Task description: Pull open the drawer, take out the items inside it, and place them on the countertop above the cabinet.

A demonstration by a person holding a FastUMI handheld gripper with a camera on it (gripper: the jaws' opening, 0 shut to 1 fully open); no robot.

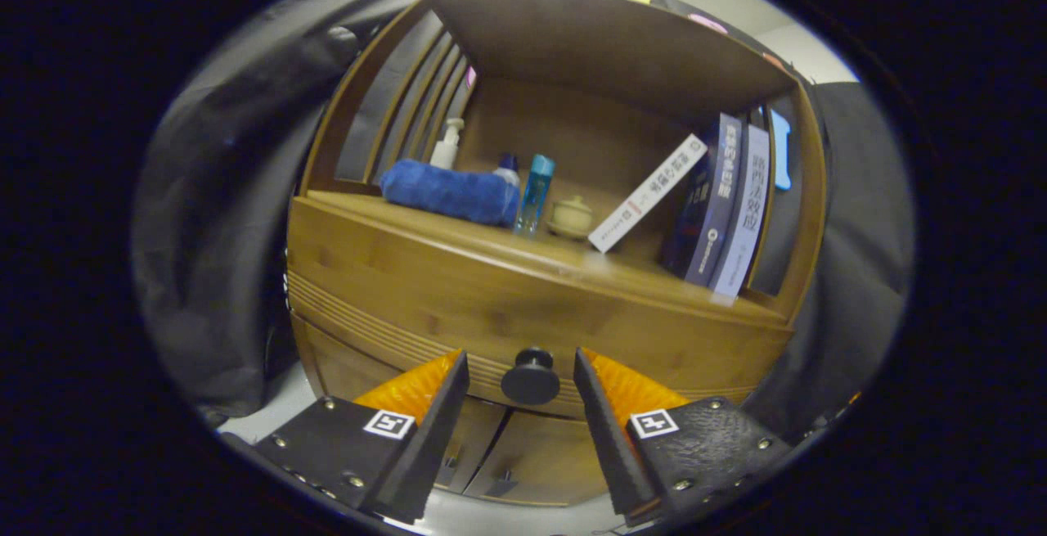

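Wooden cabinet (458, 274) ahead; gripper (521, 379) fingers spread apart, flanking the drawer knob (530, 377) without touching.

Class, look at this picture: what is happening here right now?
A hand-held gripper is lined up on the round knob of a wooden cabinet's drawer. Its fingers are open, with the knob between them, not yet pressed. The drawer is shut. On the countertop above sit a rolled blue towel, bottles, a small jar and leaning books.
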